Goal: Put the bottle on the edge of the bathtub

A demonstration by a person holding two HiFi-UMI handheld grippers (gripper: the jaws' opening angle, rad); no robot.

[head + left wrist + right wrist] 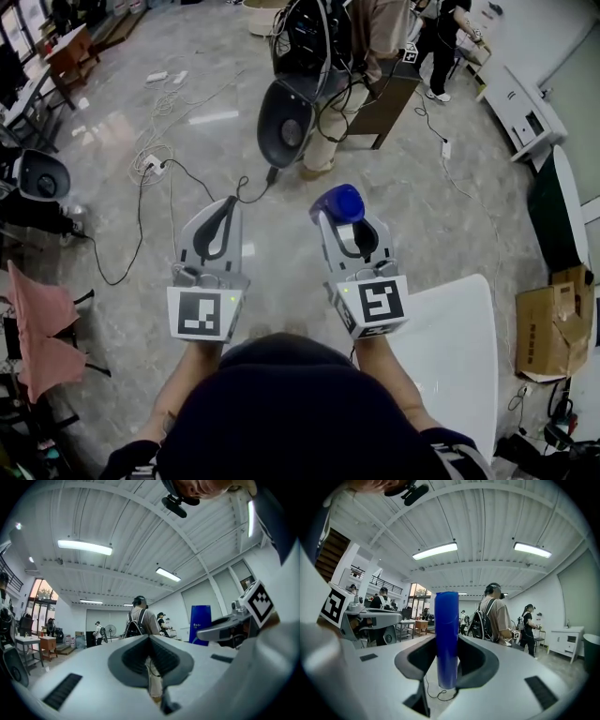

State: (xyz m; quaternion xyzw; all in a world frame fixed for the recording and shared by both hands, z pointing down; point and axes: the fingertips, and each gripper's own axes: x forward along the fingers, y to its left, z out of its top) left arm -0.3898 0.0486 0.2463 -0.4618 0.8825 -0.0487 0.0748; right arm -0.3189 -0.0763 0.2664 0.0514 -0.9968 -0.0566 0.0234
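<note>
Tripping looks the main risk: the floor (187, 103) ahead is strewn with cables (150, 169), and a snag could jolt the load. The white slab (459, 356) at the person's right may be the bathtub, but its far side is cut off, so I can't be sure. The blue bottle (446, 634) is clamped in the right tongs (447, 667), with much of it sticking past their tips, so it could tilt or slip. The left tongs (151, 667) are closed and empty.
</note>
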